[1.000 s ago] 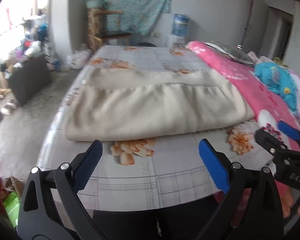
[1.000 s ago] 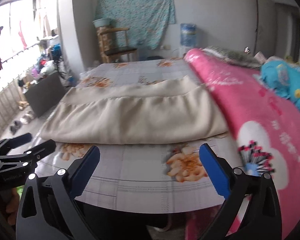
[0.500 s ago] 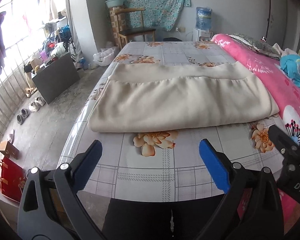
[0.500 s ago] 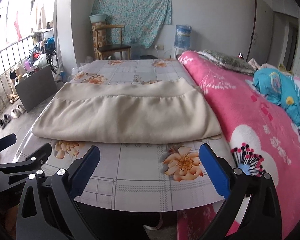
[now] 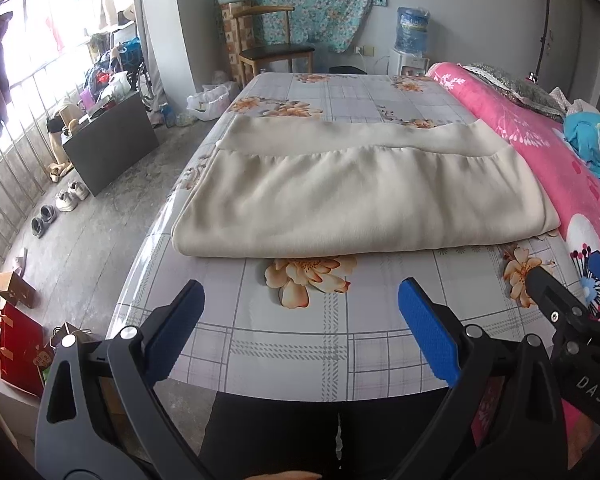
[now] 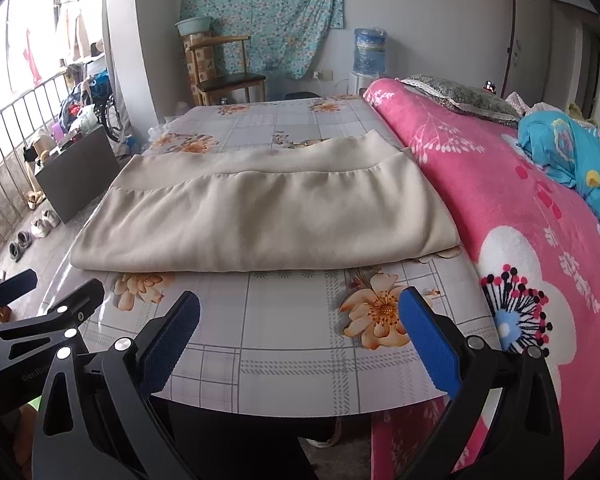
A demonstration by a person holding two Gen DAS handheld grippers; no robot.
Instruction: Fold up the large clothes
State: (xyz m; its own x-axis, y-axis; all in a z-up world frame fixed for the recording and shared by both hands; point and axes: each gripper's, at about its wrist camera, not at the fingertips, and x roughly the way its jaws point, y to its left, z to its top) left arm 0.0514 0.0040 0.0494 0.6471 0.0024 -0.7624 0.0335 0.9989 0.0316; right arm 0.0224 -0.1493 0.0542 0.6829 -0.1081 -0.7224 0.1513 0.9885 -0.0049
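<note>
folded beige garment [image 5: 360,196], table [image 5: 292,344], jaws apart

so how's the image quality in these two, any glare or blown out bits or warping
Left wrist view: the window at upper left is blown out white, and a glare streak runs along the tablecloth edge; fisheye bends the table's near edge. Right wrist view: milder overexposure at the window, the same curved distortion, dark vignette in the corners. The beige garment is sharp in both.
</note>
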